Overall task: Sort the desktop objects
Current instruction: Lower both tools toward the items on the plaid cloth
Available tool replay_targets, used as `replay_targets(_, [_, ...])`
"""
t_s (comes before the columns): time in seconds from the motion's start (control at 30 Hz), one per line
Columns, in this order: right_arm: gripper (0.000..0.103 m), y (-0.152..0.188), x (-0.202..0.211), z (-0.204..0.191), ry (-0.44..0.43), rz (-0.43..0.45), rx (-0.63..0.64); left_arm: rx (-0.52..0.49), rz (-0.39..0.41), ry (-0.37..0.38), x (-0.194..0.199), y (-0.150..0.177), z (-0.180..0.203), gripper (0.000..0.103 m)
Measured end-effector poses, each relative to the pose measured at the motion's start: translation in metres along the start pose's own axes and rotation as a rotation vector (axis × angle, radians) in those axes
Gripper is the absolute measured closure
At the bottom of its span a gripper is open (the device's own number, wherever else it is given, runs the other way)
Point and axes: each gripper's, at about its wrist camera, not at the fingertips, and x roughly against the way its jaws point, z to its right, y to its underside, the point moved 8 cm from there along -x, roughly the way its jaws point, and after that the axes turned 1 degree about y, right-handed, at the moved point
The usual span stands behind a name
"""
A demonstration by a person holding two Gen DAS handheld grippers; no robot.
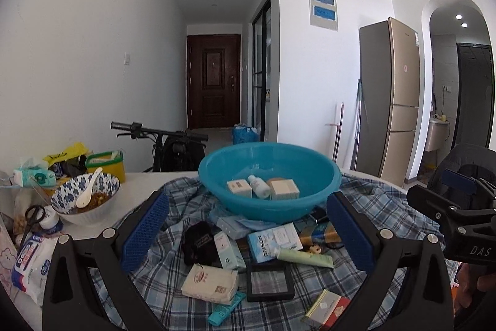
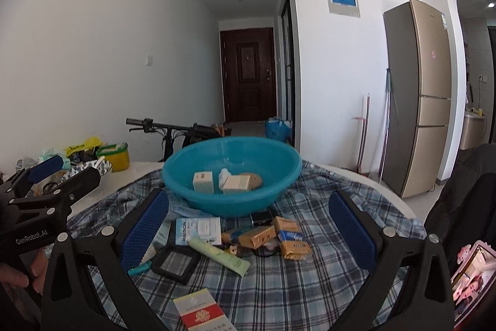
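At nine o'clock in the left wrist view, a patterned bowl (image 1: pixel 85 196) with a white spoon (image 1: pixel 88 188) in it stands on the bare white table (image 1: pixel 139 185), with a yellow-green tub (image 1: pixel 105 164) behind it and a wet-wipes pack (image 1: pixel 31 264) in front, toward eight o'clock. The left gripper (image 1: pixel 248 233) hangs over the clutter with its blue pads (image 1: pixel 144 227) spread wide and nothing between them. Under it, on the plaid cloth (image 1: pixel 365 200), lie a black pouch (image 1: pixel 198 242), a cream soap-like packet (image 1: pixel 209 281) at six o'clock, a light-blue RAISON box (image 1: pixel 274 241), a pale green tube (image 1: pixel 305 257) and a black framed case (image 1: pixel 269 281). A red and white pack (image 1: pixel 327 310) sits toward five o'clock.

The blue basin (image 1: pixel 269 176) rests on the cloth at twelve o'clock from the pile, already holding two small white boxes (image 1: pixel 238 188), a white bottle (image 1: pixel 259 185) and a tan round item that is partly hidden.

In the right wrist view the right gripper (image 2: pixel 248 233) is likewise wide apart and empty, over the same pile. Three gold-wrapped packs (image 2: pixel 291 236) lie side by side just right of the green tube. At three o'clock, off the table's edge, a phone screen (image 2: pixel 469 273) glows pink. A hand (image 2: pixel 21 275) at eight o'clock grips the other tool's handle.
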Motion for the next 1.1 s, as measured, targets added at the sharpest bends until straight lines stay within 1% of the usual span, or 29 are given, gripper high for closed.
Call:
replay_targets(0.13, [0.0,0.033,-0.017,0.003,-0.001,-0.106,0.008,0.042,-0.128,0.013,-0.024,0.042,-0.005,0.0])
replay_targets(0.2, [0.0,0.05,-0.023,0.003,-0.011,-0.154,-0.002,0.011,-0.178,0.019,-0.032,0.061,-0.001,0.0])
replay_targets(0.3, [0.0,0.079,-0.027,0.002,-0.042,-0.228,-0.006,-0.059,-0.264,0.053,-0.038,0.092,0.014,0.0])
replay_targets(0.4, [0.0,0.109,-0.032,0.002,-0.028,-0.311,0.034,-0.044,-0.344,0.093,-0.039,0.119,0.023,0.0])
replay_targets(0.47, [0.0,0.125,-0.032,0.004,-0.032,-0.348,0.04,-0.021,-0.387,0.115,-0.038,0.13,0.026,0.0])
replay_targets(0.6, [0.0,0.143,-0.026,0.005,-0.066,-0.393,0.031,0.008,-0.455,0.154,-0.035,0.148,0.034,0.0])
replay_targets(0.8, [0.001,0.146,-0.017,0.0,-0.058,-0.383,0.082,0.046,-0.514,0.204,-0.029,0.158,0.049,0.0])
replay_targets(0.93, [0.001,0.148,-0.013,-0.004,-0.064,-0.389,0.102,0.037,-0.529,0.201,-0.028,0.162,0.053,0.001])
replay_targets(1.0, [0.001,0.149,-0.012,-0.004,-0.065,-0.392,0.103,0.04,-0.531,0.205,-0.028,0.164,0.053,0.021])
replay_targets(1.03, [0.001,0.149,-0.012,-0.003,-0.066,-0.394,0.1,0.047,-0.537,0.214,-0.028,0.166,0.052,0.046])
replay_targets(1.07, [0.001,0.149,-0.011,-0.002,-0.065,-0.395,0.097,0.06,-0.546,0.231,-0.028,0.168,0.052,0.055])
replay_targets(1.1, [0.001,0.149,-0.011,-0.002,-0.063,-0.395,0.096,0.076,-0.549,0.252,-0.028,0.168,0.053,0.057])
